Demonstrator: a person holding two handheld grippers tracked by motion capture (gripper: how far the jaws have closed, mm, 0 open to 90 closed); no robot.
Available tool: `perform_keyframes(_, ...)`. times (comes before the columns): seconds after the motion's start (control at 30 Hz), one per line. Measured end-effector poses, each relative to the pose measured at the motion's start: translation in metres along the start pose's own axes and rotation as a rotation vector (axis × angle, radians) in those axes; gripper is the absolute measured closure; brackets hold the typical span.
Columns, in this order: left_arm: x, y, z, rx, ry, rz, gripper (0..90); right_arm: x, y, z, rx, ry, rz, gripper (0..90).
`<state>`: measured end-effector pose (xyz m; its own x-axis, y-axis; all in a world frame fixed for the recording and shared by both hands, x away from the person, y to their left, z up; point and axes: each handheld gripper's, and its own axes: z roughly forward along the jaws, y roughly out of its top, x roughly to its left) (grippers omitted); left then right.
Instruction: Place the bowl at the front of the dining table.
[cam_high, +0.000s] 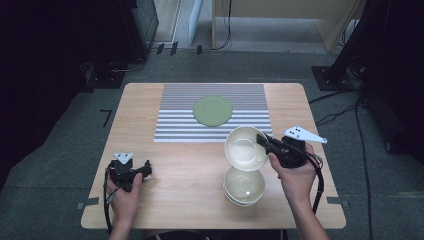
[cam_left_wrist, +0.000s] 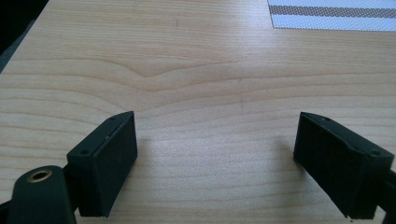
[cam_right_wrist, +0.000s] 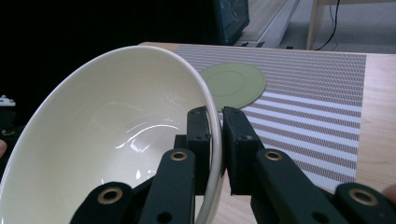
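Jaws of the right gripper pinch the cream bowl's rim.

On the wooden table are one striped placemat, one green plate, at least two cream bowls, and two handheld grippers.

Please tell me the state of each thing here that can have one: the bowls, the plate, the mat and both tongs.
Lifted bowl: tilted, held by its rim.
Stacked bowls: upright on the table.
Green plate: flat on the striped mat.
Right tongs: shut on the bowl's rim.
Left tongs: open, nothing between them.
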<state>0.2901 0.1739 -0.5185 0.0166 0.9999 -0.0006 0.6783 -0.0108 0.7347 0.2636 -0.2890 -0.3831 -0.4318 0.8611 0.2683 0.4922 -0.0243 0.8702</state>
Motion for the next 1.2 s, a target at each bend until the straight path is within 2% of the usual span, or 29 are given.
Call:
perform_keyframes(0.37, 0.0, 0.0, 0.0, 0.0, 0.0, -0.001, 13.0, -0.001, 0.017, 0.019, 0.005, -0.009, -0.003, 82.7)
perform_keyframes(1.2, 0.0, 0.0, 0.0, -0.002, -0.001, 0.001, 13.0, -0.009, 0.035, 0.069, 0.047, -0.03, 0.038, 82.7)
